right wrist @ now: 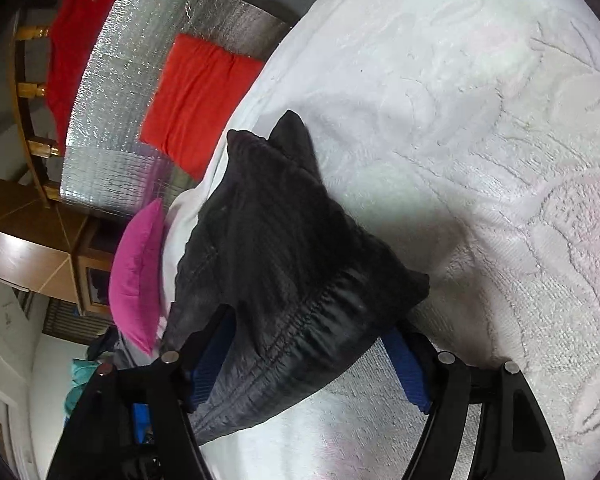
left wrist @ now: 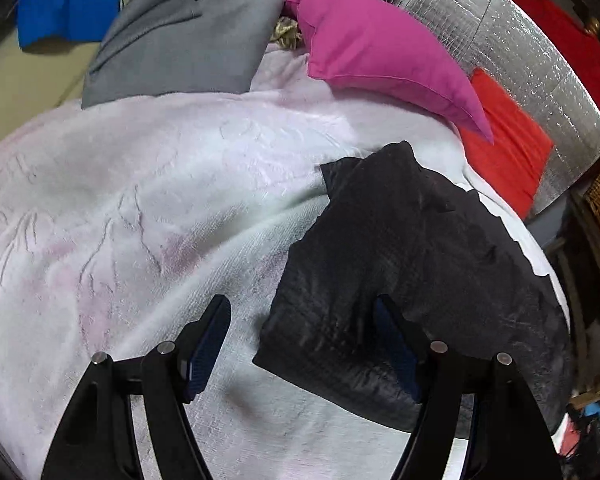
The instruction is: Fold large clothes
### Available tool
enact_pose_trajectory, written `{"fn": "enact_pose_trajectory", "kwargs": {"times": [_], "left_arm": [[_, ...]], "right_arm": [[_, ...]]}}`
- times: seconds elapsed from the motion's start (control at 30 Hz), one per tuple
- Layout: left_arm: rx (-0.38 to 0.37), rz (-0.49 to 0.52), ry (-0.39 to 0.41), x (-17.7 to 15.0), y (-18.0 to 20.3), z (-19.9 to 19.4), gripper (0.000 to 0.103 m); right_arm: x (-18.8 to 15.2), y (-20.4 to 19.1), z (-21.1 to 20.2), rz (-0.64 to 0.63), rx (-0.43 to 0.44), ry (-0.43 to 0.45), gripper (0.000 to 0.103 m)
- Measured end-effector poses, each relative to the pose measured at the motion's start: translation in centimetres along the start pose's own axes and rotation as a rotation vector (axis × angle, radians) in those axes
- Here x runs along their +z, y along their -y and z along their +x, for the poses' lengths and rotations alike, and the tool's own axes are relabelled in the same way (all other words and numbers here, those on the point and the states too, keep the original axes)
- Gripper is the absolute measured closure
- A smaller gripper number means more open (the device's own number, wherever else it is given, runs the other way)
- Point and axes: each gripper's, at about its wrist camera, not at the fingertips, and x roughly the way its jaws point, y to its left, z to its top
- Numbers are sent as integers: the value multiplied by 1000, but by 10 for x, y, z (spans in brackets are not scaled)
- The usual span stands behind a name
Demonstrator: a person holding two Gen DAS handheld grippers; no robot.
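Fabric of the black garment [right wrist: 284, 264], thin, limp and slick-looking, sagged between my right gripper [right wrist: 312, 344]'s wide-parted fingers near the white blanket [right wrist: 480, 128]'s edge, my left gripper [left wrist: 300, 320] agape, so I judged its elastic waistband [right wrist: 300, 332] the firmest hold.

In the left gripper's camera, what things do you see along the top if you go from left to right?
Blue cloth → grey garment → pink pillow → silver foil sheet → red cloth.
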Motion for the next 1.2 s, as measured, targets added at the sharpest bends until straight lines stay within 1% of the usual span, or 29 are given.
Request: {"fn": "enact_pose_trajectory", "kwargs": {"times": [0.17,0.37,0.5,0.53,0.57,0.6,0.63,0.67,0.7,0.73,0.77,0.83,0.93,1.0,1.03,1.07,1.1,1.13,1.17,1.2], "left_arm": [[15,31,13,1,3,0,29],[13,44,15,3,7,4,29],[7,46,2,4,8,9,29],[2,46,-8,5,9,10,29],[-15,52,-36,5,11,14,29],[-30,63,-60,6,14,18,31],[-39,78,-82,6,16,21,53],[-33,103,-102,8,22,23,63],[-24,118,-106,10,26,22,70],[-27,135,-113,13,30,19,83],[-24,145,-115,16,34,14,86],[-29,170,-83,20,41,-4,88],[-29,200,-40,14,46,-30,88],[-15,223,-39,5,45,-34,86],[-6,221,-51,1,43,-28,80],[4,203,-77,-3,39,-15,71],[19,189,-111,-6,35,-4,61],[35,179,-145,-8,30,5,48],[20,164,-140,-7,24,7,45],[3,156,-129,-4,21,4,44]], "right_arm": [[2,-7,9,-23,-34,13,26],[4,-13,13,-56,-63,21,26],[5,-19,16,-78,-83,28,26],[5,-23,17,-101,-98,28,33],[6,-27,19,-131,-116,23,38],[6,-30,20,-149,-125,17,47],[6,-35,22,-163,-133,12,57],[7,-42,22,-185,-140,3,62],[7,-52,19,-215,-151,2,69],[7,-62,14,-251,-156,4,73],[7,-70,9,-276,-155,9,75],[7,-88,-8,-318,-137,30,78],[2,-95,-28,-352,-133,53,79],[-1,-85,-27,-356,-155,19,78],[-1,-76,-21,-343,-167,-5,72],[0,-66,-15,-320,-167,-24,69],[1,-53,-8,-293,-171,-47,59],[2,-41,-2,-274,-180,-75,41],[4,-35,-1,-272,-175,-83,38],[6,-32,-3,-278,-164,-80,38]]}}
